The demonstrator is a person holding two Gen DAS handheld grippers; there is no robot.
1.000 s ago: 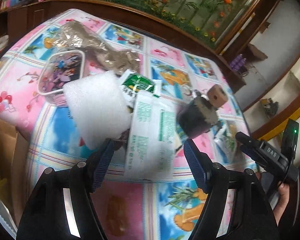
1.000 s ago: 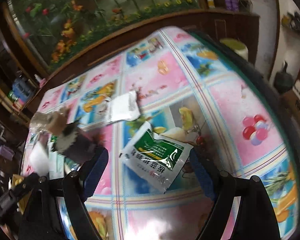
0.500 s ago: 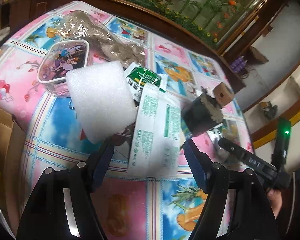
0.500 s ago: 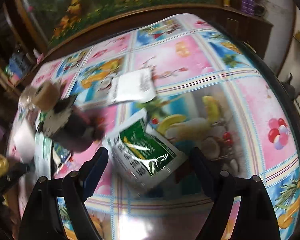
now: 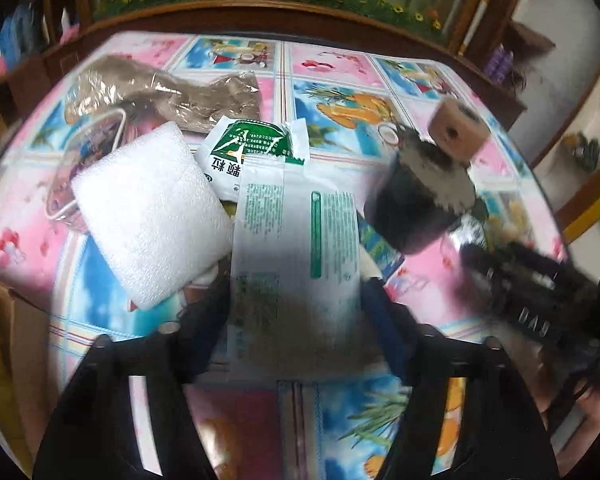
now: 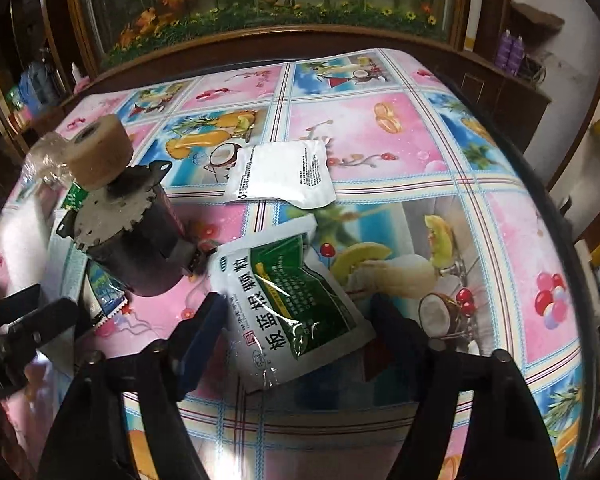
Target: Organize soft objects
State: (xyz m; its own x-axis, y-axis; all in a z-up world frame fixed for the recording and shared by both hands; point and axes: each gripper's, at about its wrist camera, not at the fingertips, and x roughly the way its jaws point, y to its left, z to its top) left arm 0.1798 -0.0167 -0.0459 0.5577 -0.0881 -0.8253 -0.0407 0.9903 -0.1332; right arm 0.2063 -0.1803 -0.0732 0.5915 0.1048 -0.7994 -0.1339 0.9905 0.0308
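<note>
Two closing tools, left (image 5: 296, 300) astride white sachet (image 5: 296, 248), right (image 6: 296, 320) astride 板蓝根颗粒 sachet (image 6: 288, 300)

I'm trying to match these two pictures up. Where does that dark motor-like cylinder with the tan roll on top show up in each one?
Left wrist view: the dark cylinder lies right of centre, beside the white printed sachet.
Right wrist view: the dark cylinder lies at the left, beside the green sachet.
Shared landmark: the tan roll on top of it.
</note>
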